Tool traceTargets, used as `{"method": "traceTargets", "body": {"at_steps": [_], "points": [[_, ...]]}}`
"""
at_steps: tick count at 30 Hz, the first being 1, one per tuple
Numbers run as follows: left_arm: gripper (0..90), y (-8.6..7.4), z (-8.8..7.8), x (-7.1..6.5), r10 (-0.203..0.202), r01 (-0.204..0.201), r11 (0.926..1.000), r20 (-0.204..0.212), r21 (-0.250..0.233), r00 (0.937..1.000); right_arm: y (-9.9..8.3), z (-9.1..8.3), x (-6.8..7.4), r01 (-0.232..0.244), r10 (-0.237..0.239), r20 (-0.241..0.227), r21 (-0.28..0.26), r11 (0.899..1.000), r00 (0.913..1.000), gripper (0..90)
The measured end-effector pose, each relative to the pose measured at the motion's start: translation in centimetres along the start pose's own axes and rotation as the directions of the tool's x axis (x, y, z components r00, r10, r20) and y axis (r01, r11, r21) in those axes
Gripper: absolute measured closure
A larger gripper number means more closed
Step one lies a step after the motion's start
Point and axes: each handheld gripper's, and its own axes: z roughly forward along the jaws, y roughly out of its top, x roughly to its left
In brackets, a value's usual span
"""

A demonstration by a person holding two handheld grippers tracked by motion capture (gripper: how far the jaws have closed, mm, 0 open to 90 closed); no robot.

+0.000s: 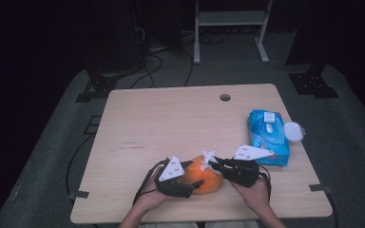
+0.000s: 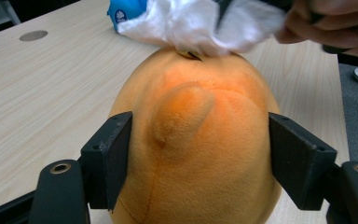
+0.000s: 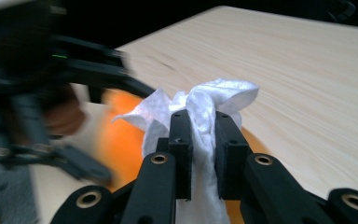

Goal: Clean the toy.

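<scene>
An orange plush toy (image 1: 204,180) lies on the wooden table (image 1: 171,118) near its front edge. My left gripper (image 1: 195,174) holds it from the left, and in the left gripper view its jaws (image 2: 199,140) press on both sides of the toy (image 2: 186,112). My right gripper (image 1: 213,164) comes in from the right, shut on a crumpled white wipe (image 1: 208,156). The wipe (image 2: 200,23) rests on the far top of the toy. In the right gripper view the wipe (image 3: 214,95) is pinched between the two pads of that gripper (image 3: 204,135), with the toy (image 3: 121,135) blurred behind.
A blue pack of wet wipes (image 1: 268,137) lies at the right of the table, just behind my right hand. A small white round lid (image 1: 293,131) sits by the table's right edge. A cable hole (image 1: 225,97) is at the back. The far half of the tabletop is bare wood.
</scene>
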Motion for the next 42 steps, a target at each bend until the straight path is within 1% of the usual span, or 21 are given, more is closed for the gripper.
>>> {"method": "traceTargets", "body": {"at_steps": [3, 5, 7, 9, 11, 14, 17, 19, 21, 22, 23, 26, 28, 31, 33, 34, 36, 38, 40, 41, 42], "points": [[28.5, -0.1, -0.1, 0.1, 0.003, -0.003, 1.0, 0.006, 0.001, 1.0, -1.2, -0.5, -2.2, -0.089, 0.089, 0.033, -0.008, 0.996, 0.9955, 78.5], [28.7, -0.2, -0.2, 0.2, 0.003, -0.003, 1.0, 0.01, 0.004, 0.9999, -1.7, -0.5, -3.1, -0.113, 0.112, 0.06, 0.005, 0.994, 0.9919, 78.4], [28.7, -0.3, -0.3, 0.3, -0.003, 0.003, 1.0, 0.014, 0.002, 0.9999, -2.5, -0.3, -4.1, -0.17, 0.169, 0.052, 0.008, 0.985, 0.9842, 78.5], [28.7, -0.3, -0.3, 0.4, -0.007, 0.007, 1.0, 0.017, 0.004, 0.9998, -3.1, 0.2, -4.6, -0.186, 0.183, 0.066, 0.029, 0.982, 0.9808, 78.4], [28.6, -0.4, -0.5, 0.5, -0.011, 0.011, 0.9999, 0.019, 0.006, 0.9998, -3.0, 0.1, -4.8, -0.203, 0.202, 0.055, 0.019, 0.979, 0.9779, 78.4], [28.5, -0.6, -0.7, 0.9, -0.033, 0.033, 0.9995, 0.019, 0.003, 0.9993, -2.1, -0.7, -4.3, -0.183, 0.184, 0.031, -0.018, 0.983, 0.9825, 78.4], [28.5, -0.8, -1.0, 1.5, -0.058, 0.058, 0.9983, 0.02, 0.0, 0.9981, -2.4, -0.5, -4.4, -0.179, 0.179, 0.037, -0.001, 0.984, 0.9832, 78.3], [28.5, -0.9, -1.1, 1.8, -0.079, 0.079, 0.9969, 0.017, -0.001, 0.9967, -3.4, 0.2, -4.8, -0.21, 0.209, 0.045, 0.033, 0.977, 0.977, 78.4], [28.6, -0.9, -1.1, 1.8, -0.086, 0.086, 0.9963, 0.016, -0.003, 0.9962, -3.9, 0.5, -5.2, -0.245, 0.244, 0.037, 0.036, 0.969, 0.969, 78.4], [28.6, -0.9, -1.1, 1.8, -0.084, 0.084, 0.9964, 0.014, -0.003, 0.9963, -3.6, 0.3, -5.1, -0.248, 0.247, 0.035, 0.029, 0.968, 0.9683, 78.3], [28.7, -0.9, -1.1, 1.8, -0.086, 0.086, 0.9963, 0.013, -0.003, 0.9962, -3.3, 0.2, -4.9, -0.238, 0.237, 0.034, 0.02, 0.971, 0.9709, 78.4], [28.8, -0.8, -0.9, 1.7, -0.088, 0.088, 0.9961, 0.017, -0.009, 0.996, -2.0, -0.6, -3.9, -0.201, 0.201, -0.015, -0.036, 0.979, 0.9795, 78.3], [28.8, -0.7, -0.8, 1.6, -0.076, 0.076, 0.9971, 0.014, -0.006, 0.997, -1.8, -0.5, -3.6, -0.176, 0.176, -0.005, -0.026, 0.984, 0.9844, 78.3], [28.8, -0.6, -0.8, 1.4, -0.075, 0.075, 0.9972, 0.012, -0.003, 0.9971, -2.9, 0.1, -4.5, -0.21, 0.21, 0.031, 0.013, 0.978, 0.9773, 78.3], [28.8, -0.6, -0.8, 1.5, -0.075, 0.075, 0.9972, 0.011, -0.002, 0.9972, -3.3, 0.1, -5.0, -0.241, 0.241, 0.028, 0.014, 0.97, 0.9701, 78.3], [28.7, -0.6, -0.9, 1.5, -0.076, 0.076, 0.9971, 0.009, -0.003, 0.997, -3.1, 0.0, -4.7, -0.238, 0.238, 0.025, 0.008, 0.971, 0.971, 78.3], [28.7, -0.7, -0.9, 1.6, -0.089, 0.089, 0.996, 0.007, -0.007, 0.996, -2.1, -0.5, -3.8, -0.191, 0.191, 0.0, -0.022, 0.981, 0.9815, 78.3], [28.7, -0.7, -0.8, 1.7, -0.094, 0.094, 0.9955, 0.002, -0.008, 0.9956, -1.1, -0.9, -2.7, -0.15, 0.148, -0.036, -0.048, 0.987, 0.9883, 78.3], [28.7, -0.6, -0.8, 1.7, -0.108, 0.108, 0.994, -0.008, -0.013, 0.9941, -0.9, -0.8, -2.0, -0.106, 0.105, -0.027, -0.039, 0.994, 0.9941, 78.3], [28.6, -0.6, -0.7, 1.7, -0.124, 0.124, 0.9922, -0.015, -0.014, 0.9922, -1.0, -0.6, -1.9, -0.104, 0.103, -0.022, -0.031, 0.994, 0.9944, 78.3], [28.6, -0.6, -0.7, 1.7, -0.13, 0.13, 0.9914, -0.02, -0.015, 0.9913, -1.2, -0.4, -1.8, -0.122, 0.121, -0.027, -0.034, 0.992, 0.9922, 78.3]]}}
